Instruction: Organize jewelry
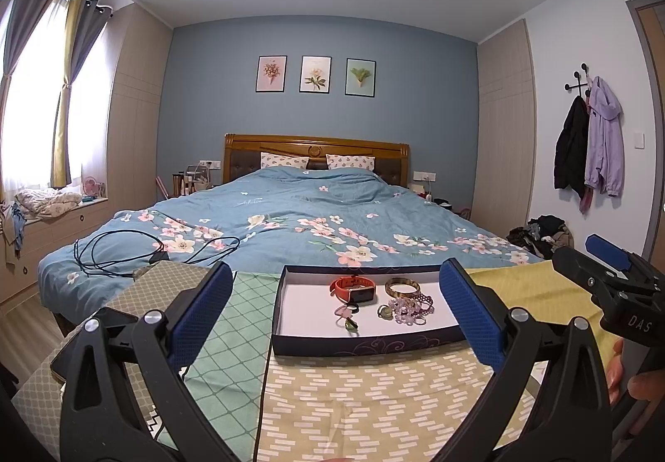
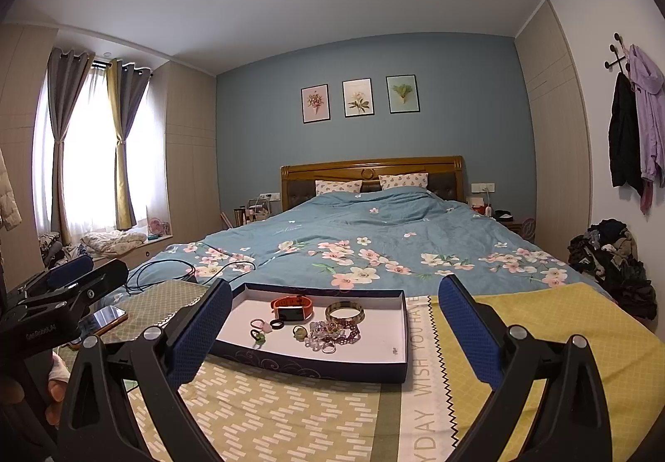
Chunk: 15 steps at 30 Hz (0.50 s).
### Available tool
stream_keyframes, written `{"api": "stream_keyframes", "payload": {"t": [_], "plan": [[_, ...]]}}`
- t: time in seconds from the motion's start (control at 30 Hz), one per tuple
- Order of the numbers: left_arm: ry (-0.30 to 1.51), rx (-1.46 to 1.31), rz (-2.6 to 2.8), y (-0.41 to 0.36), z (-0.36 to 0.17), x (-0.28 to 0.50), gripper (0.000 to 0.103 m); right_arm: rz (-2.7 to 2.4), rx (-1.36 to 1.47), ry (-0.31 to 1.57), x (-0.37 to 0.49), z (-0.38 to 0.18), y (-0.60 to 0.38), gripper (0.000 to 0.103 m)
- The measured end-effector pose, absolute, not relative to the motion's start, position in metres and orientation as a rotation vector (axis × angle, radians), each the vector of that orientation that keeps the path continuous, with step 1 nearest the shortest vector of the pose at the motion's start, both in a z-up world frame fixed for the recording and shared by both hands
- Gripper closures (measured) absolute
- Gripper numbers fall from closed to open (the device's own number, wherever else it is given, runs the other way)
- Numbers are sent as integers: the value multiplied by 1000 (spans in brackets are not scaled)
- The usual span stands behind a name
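A shallow dark blue box with a white floor sits on the patterned cloth. In it lie an orange smartwatch, a gold bangle, a purple bead bracelet and several small rings. My left gripper is open and empty, held short of the box. My right gripper is open and empty, also short of the box. Each gripper shows at the edge of the other's view.
The cloth-covered table stands at the foot of a bed with a blue floral quilt. A phone lies at the table's left. Black cables lie on the bed. A clothes pile is at the right.
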<state>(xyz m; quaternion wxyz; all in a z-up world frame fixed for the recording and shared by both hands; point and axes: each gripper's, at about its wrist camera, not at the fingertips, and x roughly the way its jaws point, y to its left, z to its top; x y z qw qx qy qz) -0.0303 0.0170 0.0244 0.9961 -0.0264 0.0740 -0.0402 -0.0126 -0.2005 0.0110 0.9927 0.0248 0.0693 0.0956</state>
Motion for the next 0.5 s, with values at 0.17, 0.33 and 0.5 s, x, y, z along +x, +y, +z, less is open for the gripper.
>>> {"api": "stream_keyframes", "payload": {"t": [0.17, 0.33, 0.5], "plan": [[148, -53, -80, 16, 24, -30, 5, 192, 50, 139, -13, 11, -201, 7], [147, -54, -80, 16, 25, -30, 5, 192, 50, 137, -14, 11, -202, 7], [147, -54, -80, 16, 25, -30, 5, 193, 49, 142, -12, 11, -201, 7]]}}
